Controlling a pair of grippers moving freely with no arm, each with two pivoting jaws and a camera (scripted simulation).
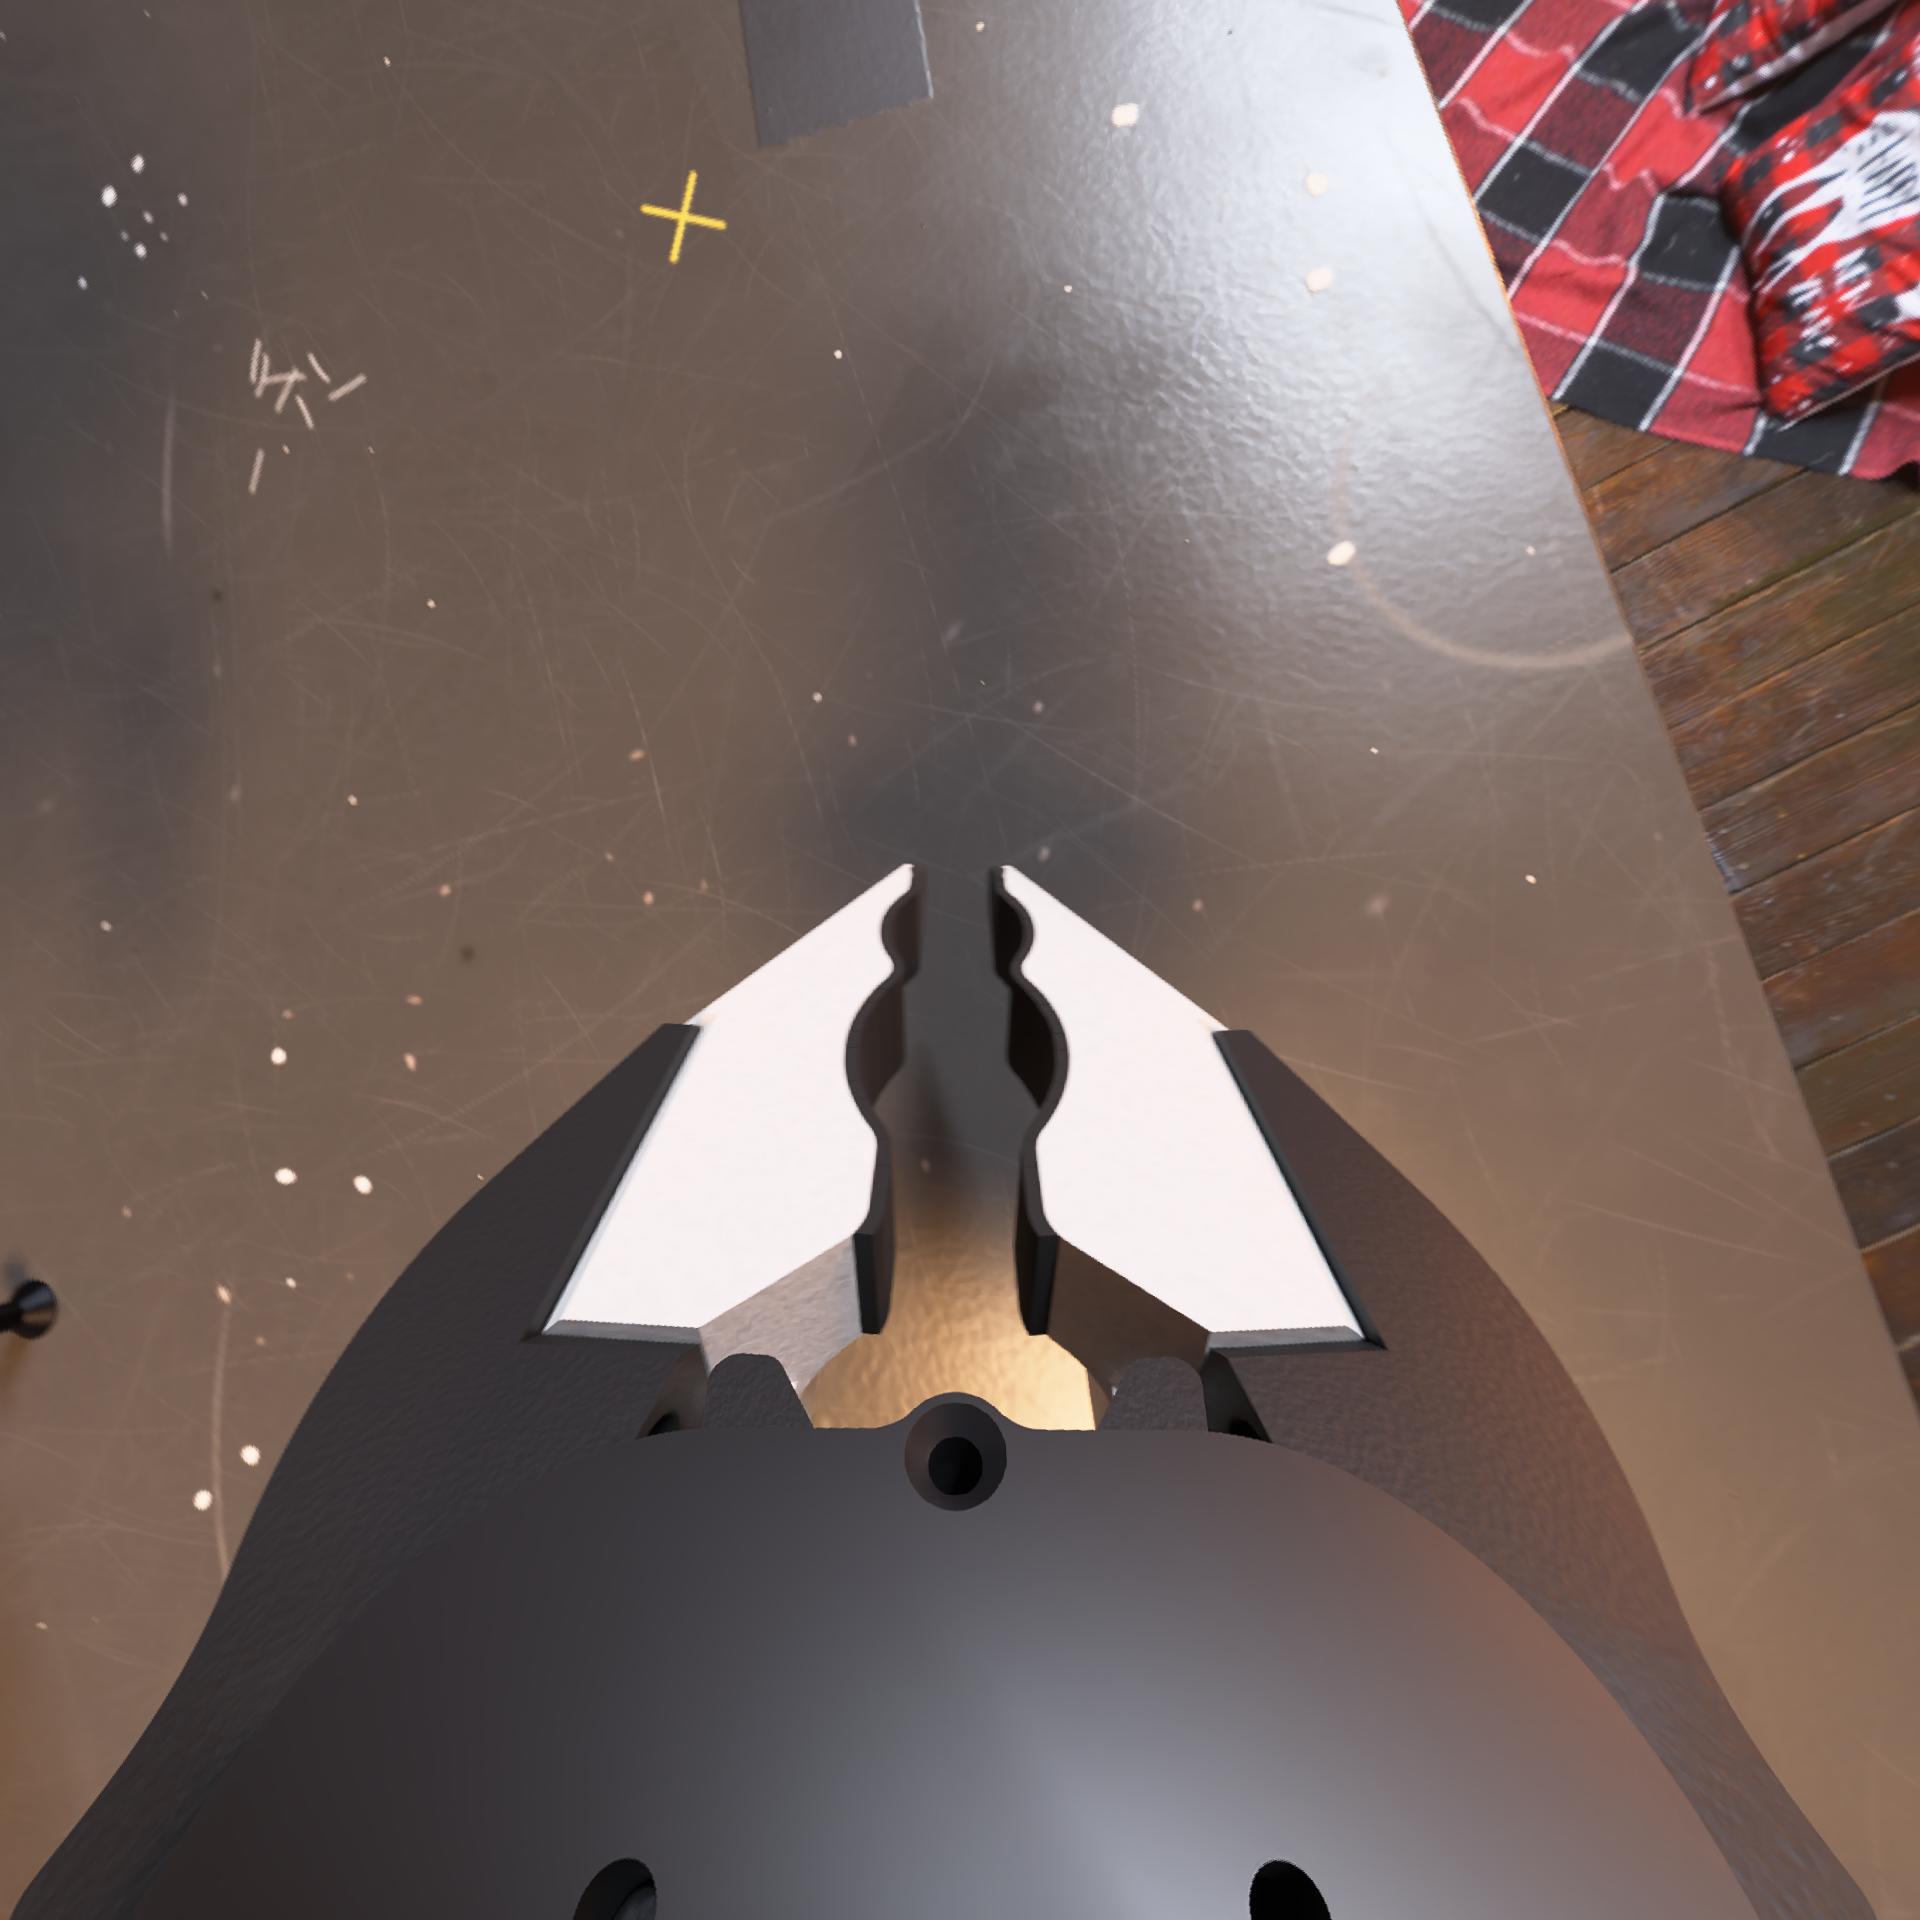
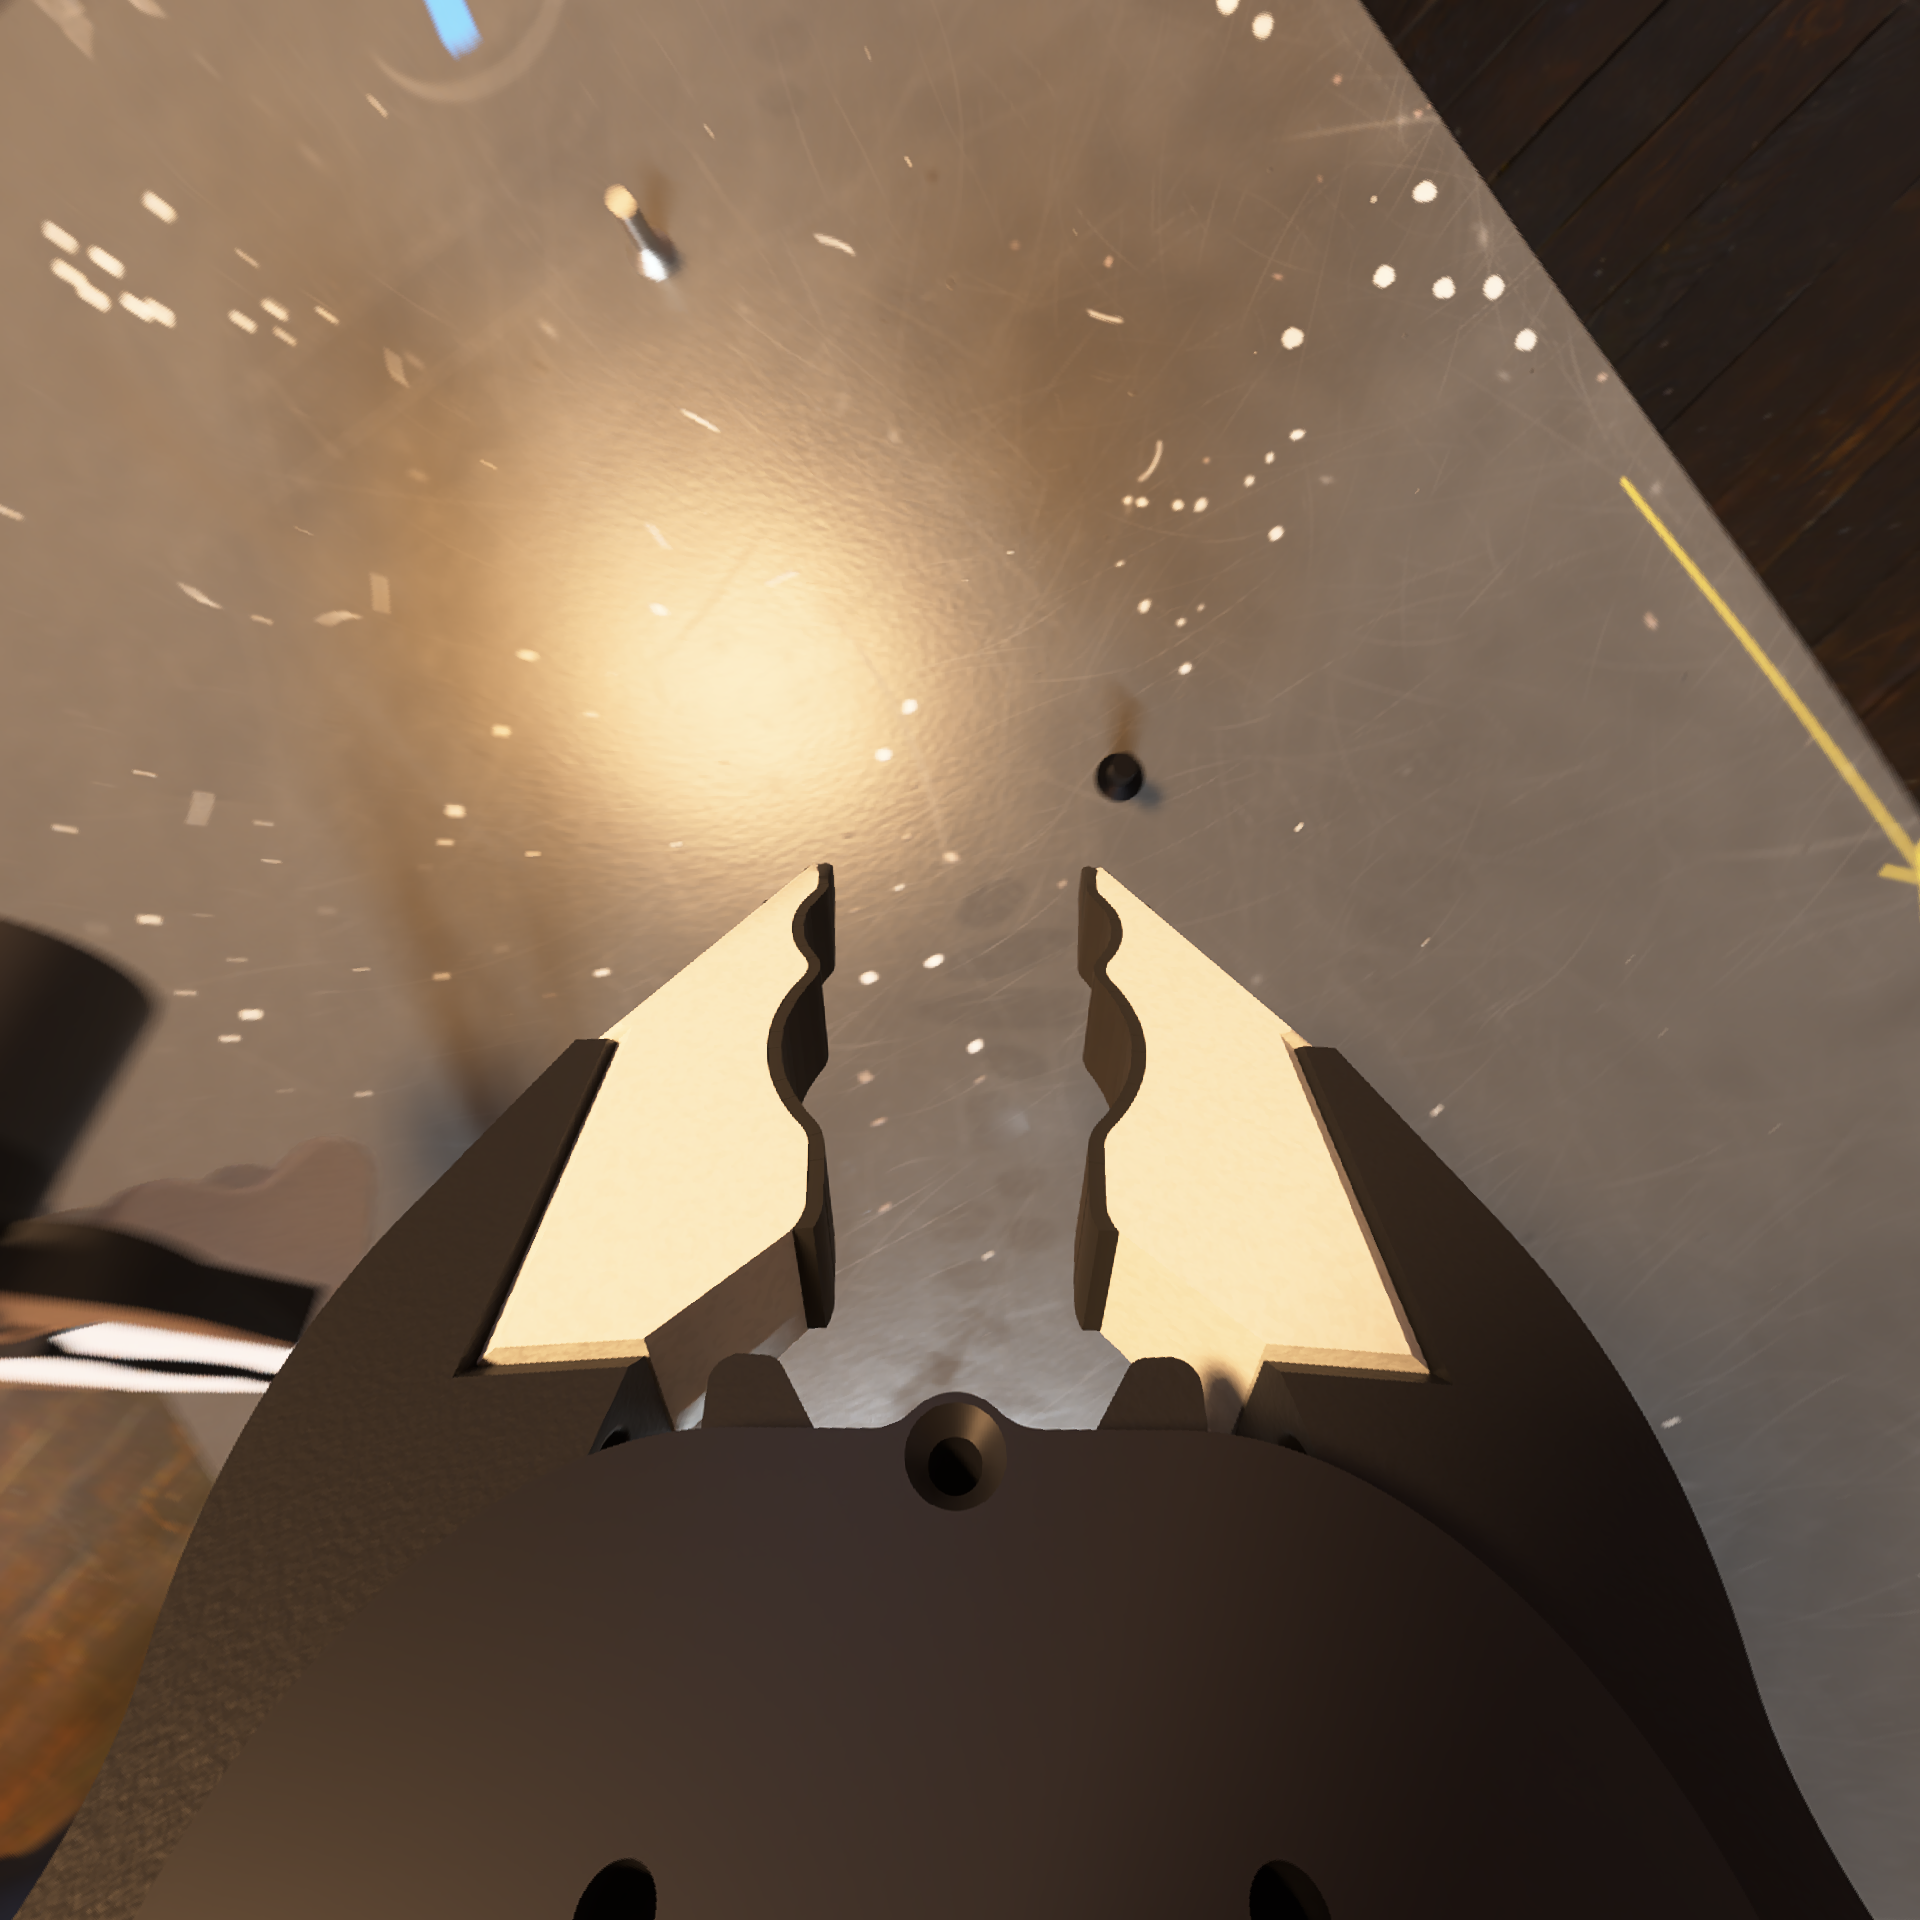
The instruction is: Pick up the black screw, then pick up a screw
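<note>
We counted two screws on the table (image 2: pixel 312 623) in the right wrist view: one black screw (image 2: pixel 1119 775) and one silver screw (image 2: pixel 644 234). The left wrist view gave us one black screw (image 1: pixel 28 1307) at its left edge, perhaps the same one. We counted two grippers, the left gripper (image 1: pixel 954 883) and the right gripper (image 2: pixel 954 883), one checked red cloth (image 1: pixel 1704 208) and one grey tape patch (image 1: pixel 836 62).

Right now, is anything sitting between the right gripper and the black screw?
Nothing visible. The right gripper is open, and the black screw lies just beyond its fingertips, slightly right, with only bare tabletop between. The silver screw sits farther off, out of the path.
</note>
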